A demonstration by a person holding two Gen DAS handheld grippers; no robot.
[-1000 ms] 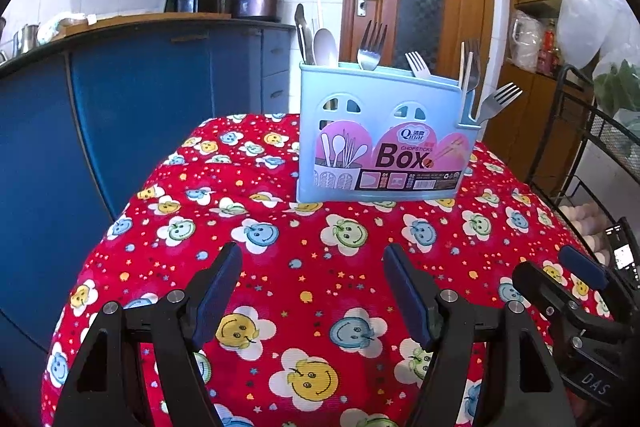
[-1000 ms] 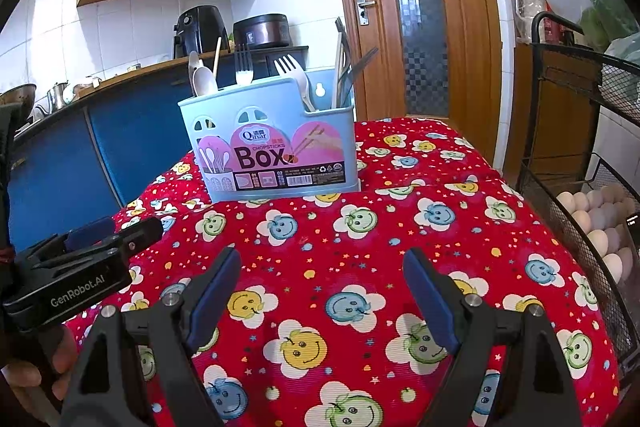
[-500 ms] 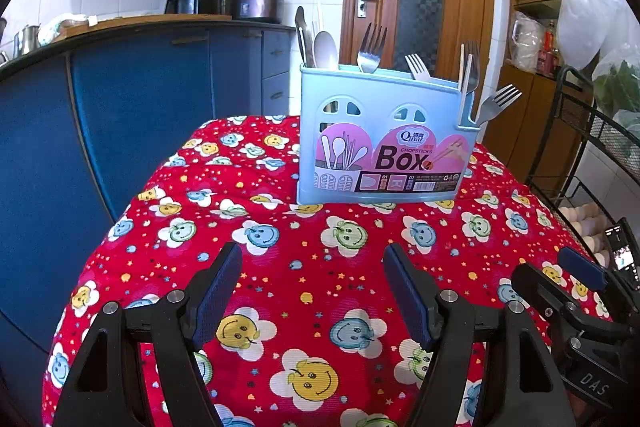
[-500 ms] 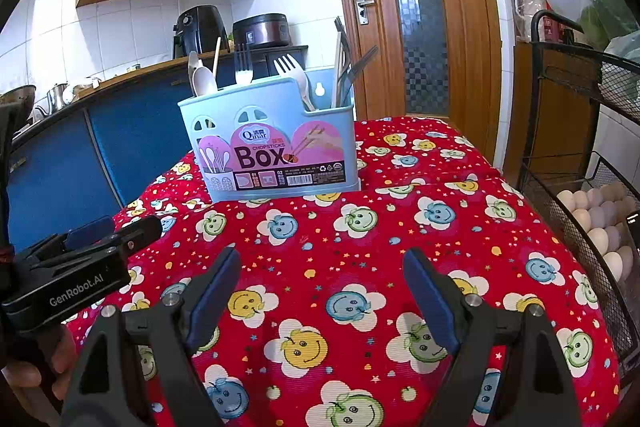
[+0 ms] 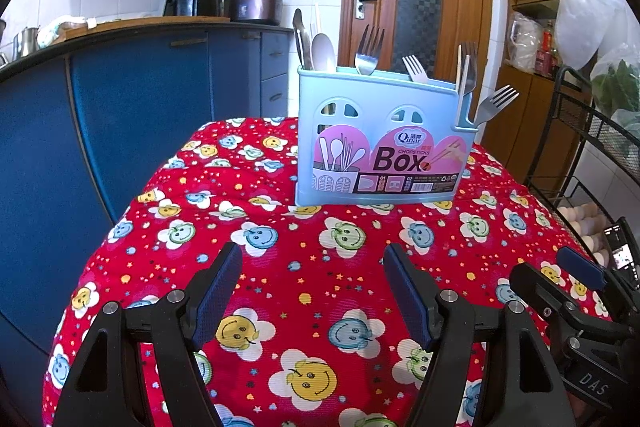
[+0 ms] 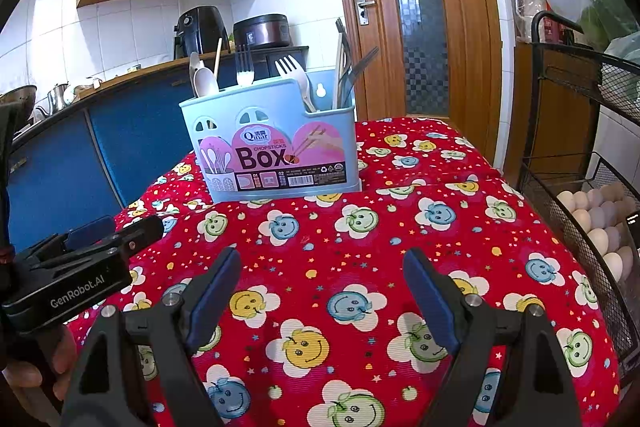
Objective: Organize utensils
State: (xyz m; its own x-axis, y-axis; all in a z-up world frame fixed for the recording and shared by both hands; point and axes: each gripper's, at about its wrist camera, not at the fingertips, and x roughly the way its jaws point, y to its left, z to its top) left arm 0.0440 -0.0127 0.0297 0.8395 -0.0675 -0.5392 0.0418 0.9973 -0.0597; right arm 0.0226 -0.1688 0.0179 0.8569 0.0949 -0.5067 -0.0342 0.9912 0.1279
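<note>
While both jaws gape empty, pale-blue utensil box [image 5: 380, 143] stands upright, forks [image 5: 370, 53], spoon [image 5: 323, 53] inside.

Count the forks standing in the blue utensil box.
4: tall fork in the middle, shorter fork beside it, upright fork at the right end, leaning fork past the edge. Others may be hidden.
</note>
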